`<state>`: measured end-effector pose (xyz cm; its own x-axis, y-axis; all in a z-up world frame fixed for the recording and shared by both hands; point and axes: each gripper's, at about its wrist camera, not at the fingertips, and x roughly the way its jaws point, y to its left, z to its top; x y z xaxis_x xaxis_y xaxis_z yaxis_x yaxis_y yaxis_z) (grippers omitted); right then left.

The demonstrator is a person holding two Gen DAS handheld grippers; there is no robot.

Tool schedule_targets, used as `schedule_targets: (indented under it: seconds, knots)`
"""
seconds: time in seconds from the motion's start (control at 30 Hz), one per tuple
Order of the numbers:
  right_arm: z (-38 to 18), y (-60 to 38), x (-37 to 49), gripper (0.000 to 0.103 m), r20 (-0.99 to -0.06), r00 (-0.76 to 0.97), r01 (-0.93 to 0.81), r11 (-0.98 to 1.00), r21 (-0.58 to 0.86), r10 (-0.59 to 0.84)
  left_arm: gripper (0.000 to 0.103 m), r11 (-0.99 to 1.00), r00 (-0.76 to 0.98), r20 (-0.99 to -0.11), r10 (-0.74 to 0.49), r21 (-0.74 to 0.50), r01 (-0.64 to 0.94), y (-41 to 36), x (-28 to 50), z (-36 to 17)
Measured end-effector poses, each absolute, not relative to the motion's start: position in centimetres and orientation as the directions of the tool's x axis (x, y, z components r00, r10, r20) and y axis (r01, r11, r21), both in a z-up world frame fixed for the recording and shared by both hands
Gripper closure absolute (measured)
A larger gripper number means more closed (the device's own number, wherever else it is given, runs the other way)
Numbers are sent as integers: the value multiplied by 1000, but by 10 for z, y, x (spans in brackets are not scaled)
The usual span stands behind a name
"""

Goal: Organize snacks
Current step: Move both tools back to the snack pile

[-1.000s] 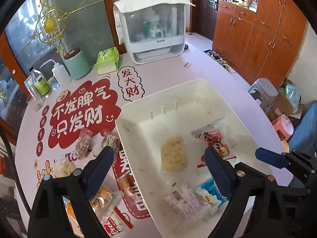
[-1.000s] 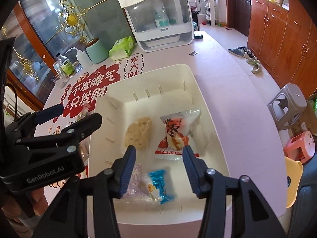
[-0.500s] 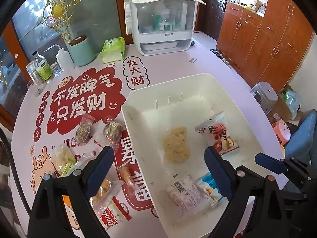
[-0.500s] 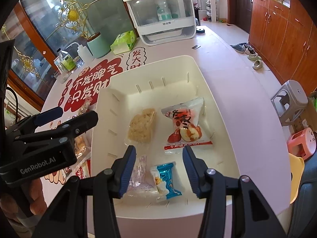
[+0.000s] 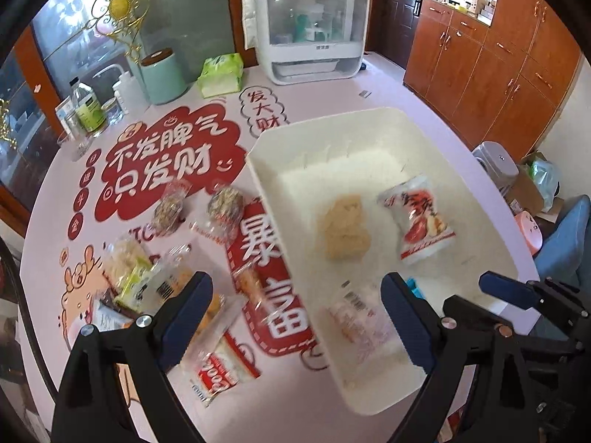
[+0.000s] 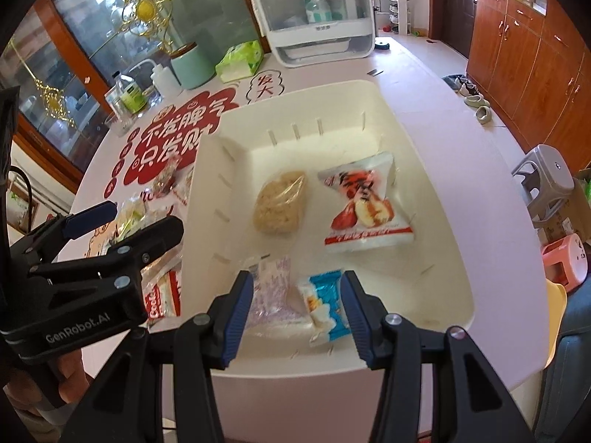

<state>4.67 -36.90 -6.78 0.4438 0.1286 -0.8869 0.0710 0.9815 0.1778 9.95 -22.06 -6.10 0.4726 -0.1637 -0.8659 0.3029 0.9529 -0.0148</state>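
We are looking into a home — wooden cabinets [image 6: 532, 59] are lining the wall, shoes [image 6: 476, 105] are lying on the floor, a plastic stool [image 6: 546, 181] is standing nearby, and a tissue pack [image 5: 221, 75] is sitting on the surface [image 5: 332, 92] before a glass-fronted display cabinet [image 6: 74, 74].

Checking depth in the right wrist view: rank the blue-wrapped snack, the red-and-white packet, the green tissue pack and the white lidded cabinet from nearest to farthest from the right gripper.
1. Blue-wrapped snack, between the right gripper's open fingertips.
2. Red-and-white packet, mid-bin, right side.
3. Green tissue pack, beyond the bin, left.
4. White lidded cabinet, at the table's far edge.
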Motion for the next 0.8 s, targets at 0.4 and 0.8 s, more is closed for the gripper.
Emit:
schedule_targets:
  seconds: [0.4,0.8]
  knots:
    - [-67,-301,43,53,-896,420,1,987,158,143,11,983,471,-876,-103,-18,180,-115,78,-70]
    - [-48,-199,76,47,-875,441,-143,978,153,202,11,998,550,-834,-46,-68,-19,24,87,-29]
